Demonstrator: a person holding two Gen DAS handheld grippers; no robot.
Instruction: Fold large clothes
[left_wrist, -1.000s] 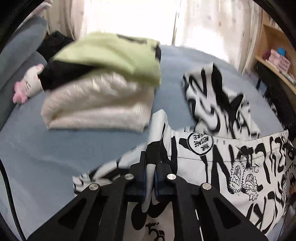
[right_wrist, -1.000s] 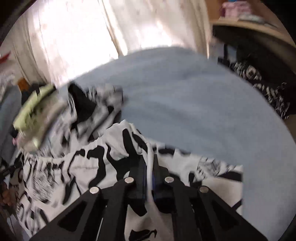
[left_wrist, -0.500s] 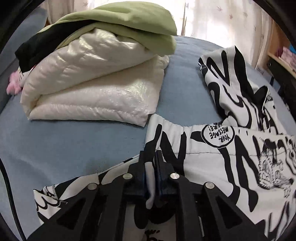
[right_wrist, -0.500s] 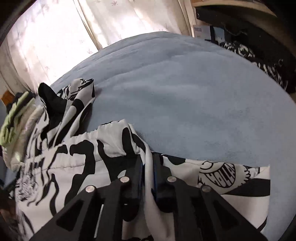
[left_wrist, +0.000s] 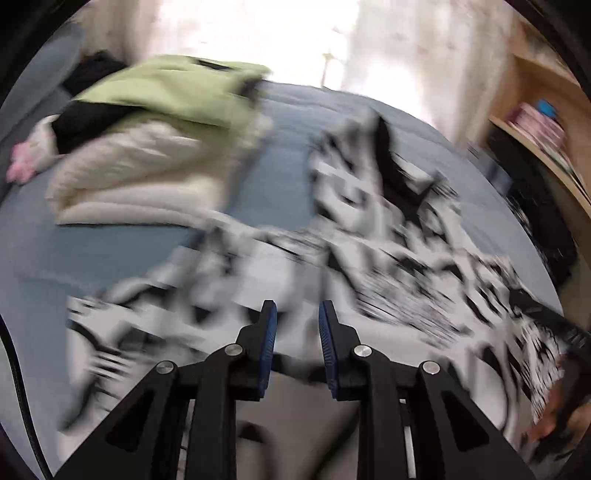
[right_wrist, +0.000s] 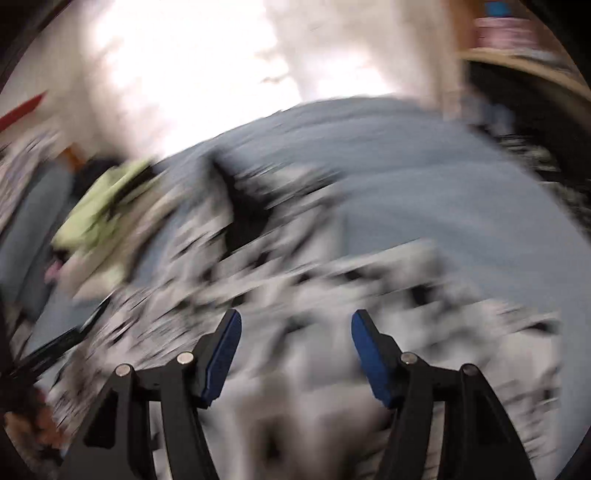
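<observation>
We are looking over the bed, where the printed garment is lying spread from center toward 4 o'clock, blurred. At 10 o'clock a pile of folded clothes is sitting, so part of the job seems done, while this garment is still needing more folds. We are seeing no containers, only a shelf at 2 o'clock. Our left gripper and right gripper have just been opening; both are standing released, gripping nothing.
</observation>
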